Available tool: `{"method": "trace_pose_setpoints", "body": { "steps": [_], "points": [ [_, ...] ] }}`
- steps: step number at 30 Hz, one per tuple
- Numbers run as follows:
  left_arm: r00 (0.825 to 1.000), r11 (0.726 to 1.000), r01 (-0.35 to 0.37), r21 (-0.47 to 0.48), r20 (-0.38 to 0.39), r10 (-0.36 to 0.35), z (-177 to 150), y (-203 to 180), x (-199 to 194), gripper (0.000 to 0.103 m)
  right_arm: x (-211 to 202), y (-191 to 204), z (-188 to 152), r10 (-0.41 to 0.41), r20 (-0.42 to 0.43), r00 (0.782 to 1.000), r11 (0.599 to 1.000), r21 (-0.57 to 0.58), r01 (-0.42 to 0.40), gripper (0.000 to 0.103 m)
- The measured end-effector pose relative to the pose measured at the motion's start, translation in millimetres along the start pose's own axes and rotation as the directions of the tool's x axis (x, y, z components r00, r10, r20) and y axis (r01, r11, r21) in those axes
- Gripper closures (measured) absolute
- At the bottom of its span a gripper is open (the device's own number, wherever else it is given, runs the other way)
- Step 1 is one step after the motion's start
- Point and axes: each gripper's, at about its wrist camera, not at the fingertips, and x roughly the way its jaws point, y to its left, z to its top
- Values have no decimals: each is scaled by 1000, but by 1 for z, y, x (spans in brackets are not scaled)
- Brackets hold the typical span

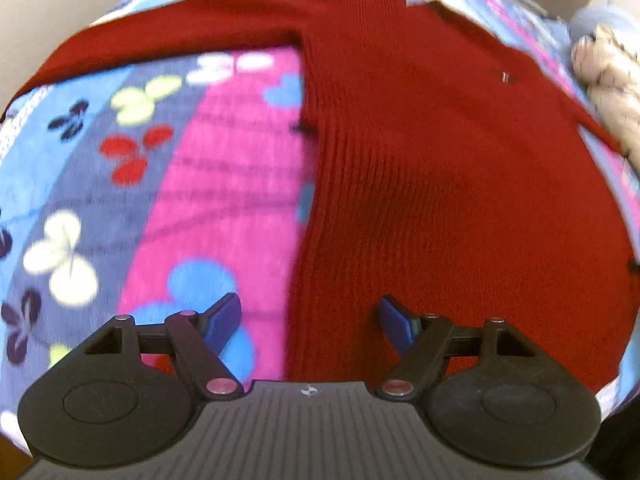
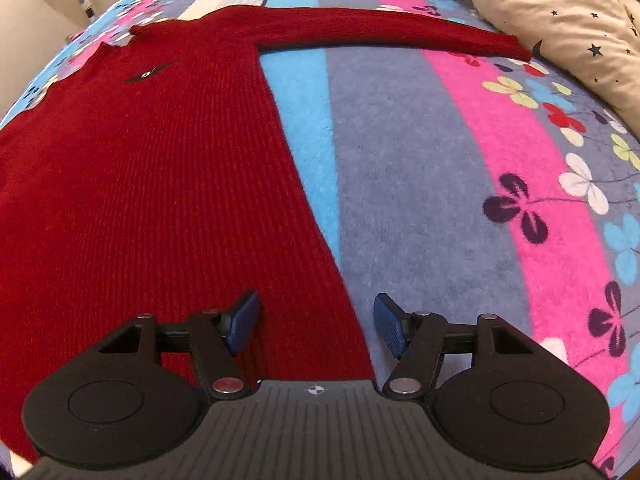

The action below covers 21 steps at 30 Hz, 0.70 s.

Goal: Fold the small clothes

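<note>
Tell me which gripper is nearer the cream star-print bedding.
Right. The right gripper straddles the red sweater's edge on the side toward the bedding; the left gripper is at the opposite edge.

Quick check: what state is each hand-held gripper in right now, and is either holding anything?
Left hand-held gripper: open, empty, over the left edge of the red ribbed knit sweater.
Right hand-held gripper: open, empty, over the sweater's right edge.

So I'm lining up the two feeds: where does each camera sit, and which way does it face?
Left wrist: on the left gripper, looking down at the sweater's left edge and sleeve on the blanket; only its open blue fingers show.
Right wrist: on the right gripper, looking down at the sweater's right edge and sleeve, bedding beyond; open fingers only.
Shared: sweater and blanket.
</note>
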Motion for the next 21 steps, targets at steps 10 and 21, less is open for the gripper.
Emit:
{"method": "trace_pose_setpoints", "body": {
  "steps": [10,21],
  "points": [
    [966,986,126,-104,238,-99,-39,4,-10,53,-10,3,-15,97,-6,995,995,-12,-97,37],
    [966,973,145,-177,236,-101,-41,8,-9,54,-7,-8,-15,119,-9,993,993,19,-119,50]
  ]
}}
